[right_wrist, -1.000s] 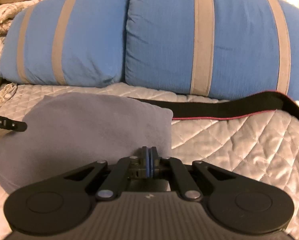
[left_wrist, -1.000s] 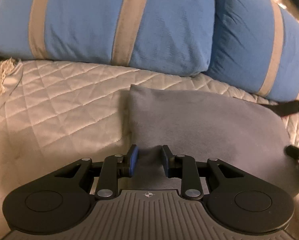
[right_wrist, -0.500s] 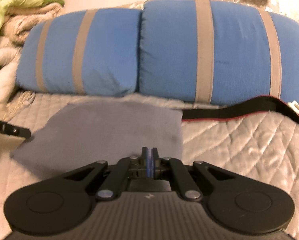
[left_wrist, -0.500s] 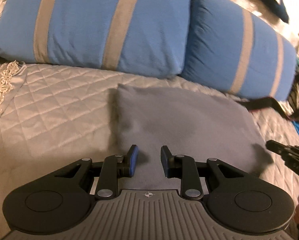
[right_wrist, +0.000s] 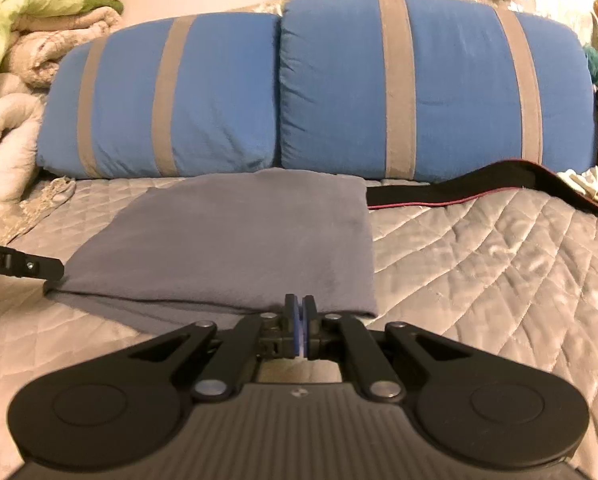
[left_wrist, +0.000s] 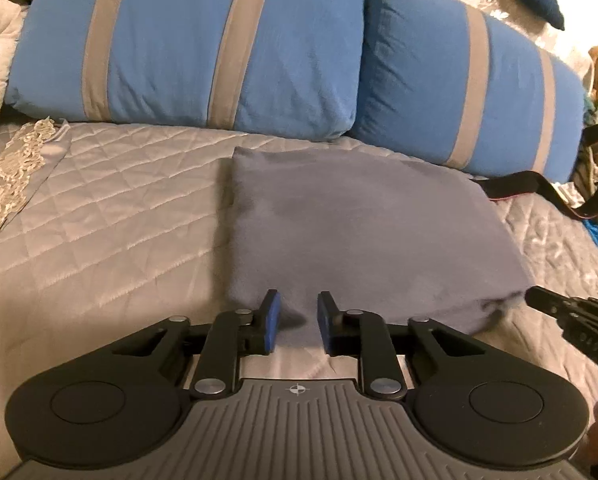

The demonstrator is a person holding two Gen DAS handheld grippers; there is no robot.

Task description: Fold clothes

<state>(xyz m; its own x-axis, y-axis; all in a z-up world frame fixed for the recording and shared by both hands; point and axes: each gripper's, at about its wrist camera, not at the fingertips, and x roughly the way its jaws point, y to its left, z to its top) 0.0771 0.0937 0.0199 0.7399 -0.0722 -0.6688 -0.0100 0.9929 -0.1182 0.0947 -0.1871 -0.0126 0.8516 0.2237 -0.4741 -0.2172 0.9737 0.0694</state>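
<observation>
- The soft grey garment, folded into a flat rectangle [left_wrist: 363, 232], lies on the quilted beige bedspread [left_wrist: 111, 208], its far edge close below two blue pillows with grey stripes [right_wrist: 299, 88]. In the right wrist view a doubled layer shows along its near edge, so at least one fold looks made.
- The left gripper [left_wrist: 297, 322] sits at the near edge, toward the left corner. Its blue-padded fingers [left_wrist: 271, 320] are closing with a narrow gap between them; grey cloth lies in that gap, but I cannot tell whether the pads press on it yet.
- The right gripper [right_wrist: 300, 330] is at the near edge toward the right corner, its fingers brought fully together. The near hem lies right at their tips; whether any cloth is pinched I cannot tell.
- My reading: this is the grasp of the near edge before another fold. Next, both grips need to be firm, then lift level and carry the edge toward the pillows, keeping the corners aligned.
- A black strap with a red edge [right_wrist: 479, 188] lies just beside the garment's far right corner and could catch.
</observation>
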